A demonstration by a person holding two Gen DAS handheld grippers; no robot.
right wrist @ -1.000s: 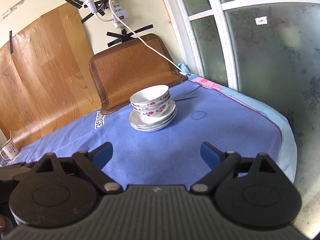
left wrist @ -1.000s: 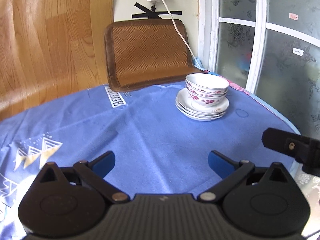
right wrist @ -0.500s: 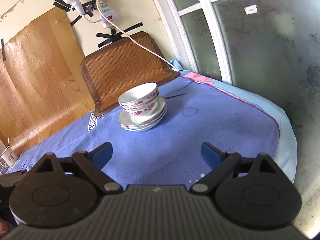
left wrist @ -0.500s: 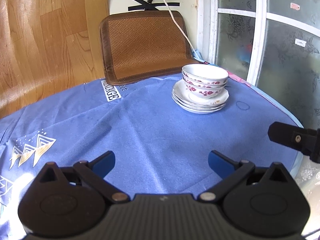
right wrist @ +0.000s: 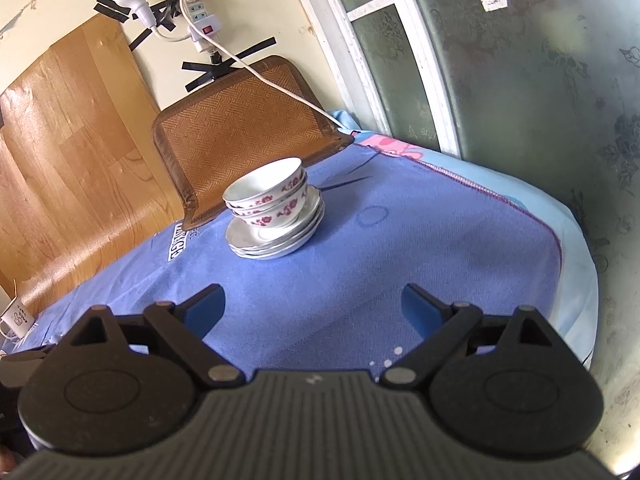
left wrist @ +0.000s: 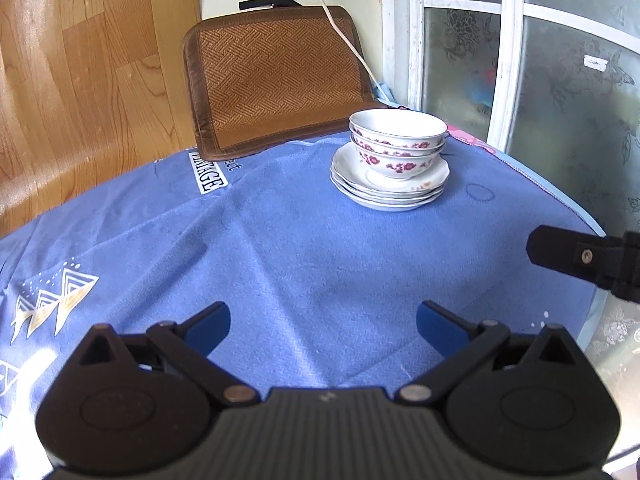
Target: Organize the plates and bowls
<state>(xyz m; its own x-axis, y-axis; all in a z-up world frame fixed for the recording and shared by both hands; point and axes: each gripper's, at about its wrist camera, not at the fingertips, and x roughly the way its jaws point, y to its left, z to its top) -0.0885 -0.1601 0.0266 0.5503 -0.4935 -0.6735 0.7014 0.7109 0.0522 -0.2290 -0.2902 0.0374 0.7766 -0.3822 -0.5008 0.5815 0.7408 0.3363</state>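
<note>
Left wrist view: the left gripper [left wrist: 322, 326] is spread wide and empty over the blue tablecloth [left wrist: 280, 260]. At one o'clock, well apart, three nested floral bowls [left wrist: 397, 142] sit on stacked scalloped plates [left wrist: 390, 188].

Right wrist view: the right gripper [right wrist: 312, 306] also gapes empty; the bowls [right wrist: 268, 198] stand at eleven o'clock. Glazed porcelain looks slick, so a careless nudge could topple the leaning stack.

Glossy ceramic bowls [left wrist: 397, 136], matt cloth tablecloth [left wrist: 304, 256]
</note>
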